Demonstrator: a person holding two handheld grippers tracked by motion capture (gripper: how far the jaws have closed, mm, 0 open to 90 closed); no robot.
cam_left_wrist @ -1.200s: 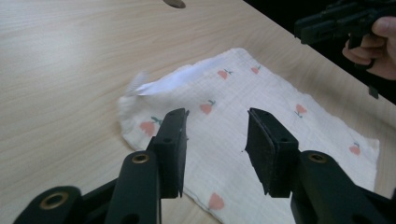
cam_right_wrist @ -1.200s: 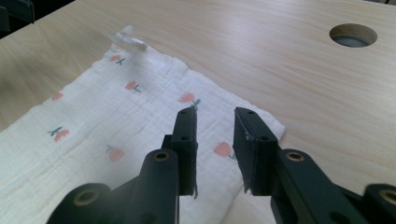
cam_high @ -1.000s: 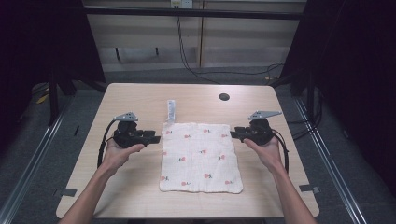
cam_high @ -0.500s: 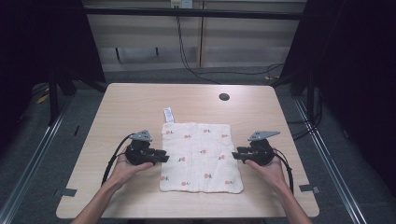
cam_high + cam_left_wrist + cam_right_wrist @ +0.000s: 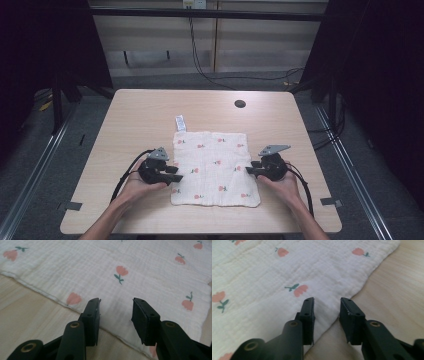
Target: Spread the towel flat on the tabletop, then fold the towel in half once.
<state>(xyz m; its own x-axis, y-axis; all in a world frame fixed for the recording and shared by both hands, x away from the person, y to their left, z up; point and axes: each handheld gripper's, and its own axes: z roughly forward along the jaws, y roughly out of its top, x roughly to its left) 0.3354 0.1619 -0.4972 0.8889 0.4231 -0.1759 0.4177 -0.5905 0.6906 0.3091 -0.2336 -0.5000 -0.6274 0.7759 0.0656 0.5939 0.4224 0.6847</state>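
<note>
Wooden table, cloth between both tongs

We see light wooden surface with rounded corners, dark round hole near far edge. Beyond it, black cables trail over grey floor; metal rail runs alongside.

Both claws lower, at cloth edges

Pale wooden rounded-corner counter with dark round hole, grey carpeted floor, black cables, beige wall panels, dark surroundings
</note>
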